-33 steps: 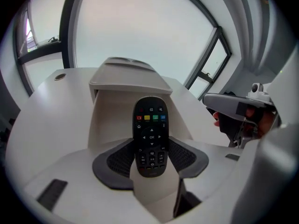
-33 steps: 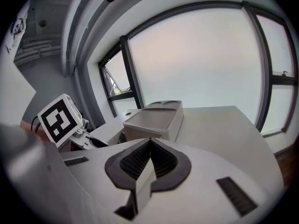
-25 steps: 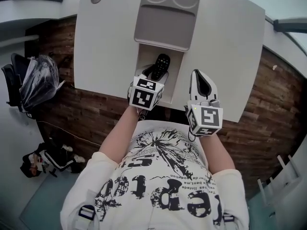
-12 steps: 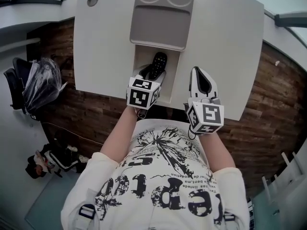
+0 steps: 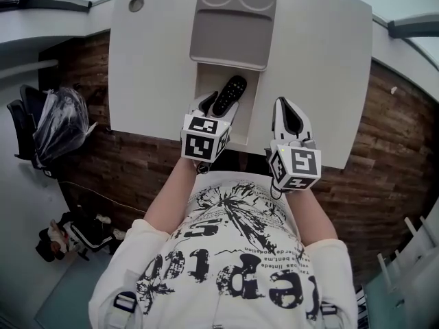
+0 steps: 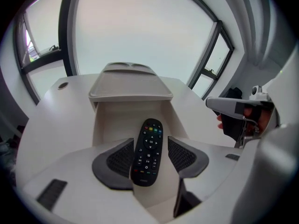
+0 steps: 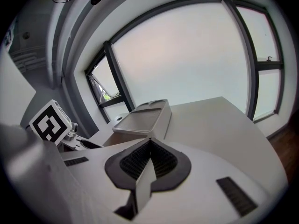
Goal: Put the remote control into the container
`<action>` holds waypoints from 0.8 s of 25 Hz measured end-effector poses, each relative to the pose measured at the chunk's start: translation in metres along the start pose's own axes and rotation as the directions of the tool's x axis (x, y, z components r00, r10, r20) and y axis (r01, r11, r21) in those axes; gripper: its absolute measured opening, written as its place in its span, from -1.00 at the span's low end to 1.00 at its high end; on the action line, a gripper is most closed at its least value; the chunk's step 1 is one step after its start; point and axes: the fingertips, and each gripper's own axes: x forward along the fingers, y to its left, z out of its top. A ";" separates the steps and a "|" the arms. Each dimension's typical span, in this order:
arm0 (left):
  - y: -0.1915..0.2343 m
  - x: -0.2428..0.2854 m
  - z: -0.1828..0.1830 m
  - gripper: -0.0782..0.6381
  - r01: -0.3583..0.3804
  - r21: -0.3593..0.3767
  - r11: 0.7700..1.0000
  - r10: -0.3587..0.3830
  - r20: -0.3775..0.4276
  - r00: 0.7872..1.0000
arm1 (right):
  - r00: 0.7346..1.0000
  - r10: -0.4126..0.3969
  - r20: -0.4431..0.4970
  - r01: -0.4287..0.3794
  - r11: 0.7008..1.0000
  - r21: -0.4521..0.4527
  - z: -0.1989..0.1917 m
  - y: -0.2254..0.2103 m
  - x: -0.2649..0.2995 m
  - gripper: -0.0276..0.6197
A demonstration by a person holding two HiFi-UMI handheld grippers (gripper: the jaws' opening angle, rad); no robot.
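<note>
The black remote control (image 5: 229, 94) lies in the open compartment of the beige container (image 5: 204, 81), whose sliding tray lid (image 5: 230, 29) is pushed to the far side. My left gripper (image 5: 214, 110) is open at the compartment's near end. In the left gripper view the remote control (image 6: 147, 151) lies between the spread pads (image 6: 120, 160), below them on the container floor (image 6: 126, 120). My right gripper (image 5: 287, 114) is shut and empty, over the white table (image 5: 322, 81) to the container's right. In the right gripper view its pads (image 7: 150, 161) are pressed together.
The table has a round cable hole (image 5: 136, 4) at its far left. Its near edge runs just under both grippers. A black bag (image 5: 58, 122) and other dark items (image 5: 68, 235) lie on the wooden floor to the left. The tray lid (image 7: 142, 118) shows ahead of the right gripper.
The remote control was tilted in the left gripper's jaws; now it lies flat, farther into the compartment. The left gripper has opened and drawn back slightly. The right gripper has barely moved.
</note>
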 end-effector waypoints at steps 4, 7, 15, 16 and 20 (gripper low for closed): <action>-0.003 -0.024 0.018 -0.12 0.012 0.014 1.000 -0.014 0.125 0.992 | 1.000 -0.004 0.013 0.004 1.000 -0.011 0.001 0.009 -0.007 -0.91; -0.004 -0.050 0.034 -0.34 0.015 0.014 1.000 -0.018 0.247 0.969 | 1.000 -0.009 0.026 0.009 1.000 -0.023 0.004 0.019 -0.012 -0.91; -0.011 -0.113 0.078 -0.76 0.077 0.085 0.993 -0.108 0.472 0.875 | 0.990 -0.035 0.133 0.041 0.998 -0.042 0.039 0.051 -0.041 -0.91; -0.013 -0.122 0.083 -0.76 0.081 0.098 0.992 -0.119 0.498 0.859 | 0.987 -0.036 0.156 0.045 0.997 -0.055 0.046 0.056 -0.045 -0.91; -0.019 -0.155 0.105 -0.76 0.030 0.174 0.984 -0.127 0.580 0.805 | 0.970 -0.036 0.239 0.072 0.987 -0.144 0.077 0.068 -0.056 -0.91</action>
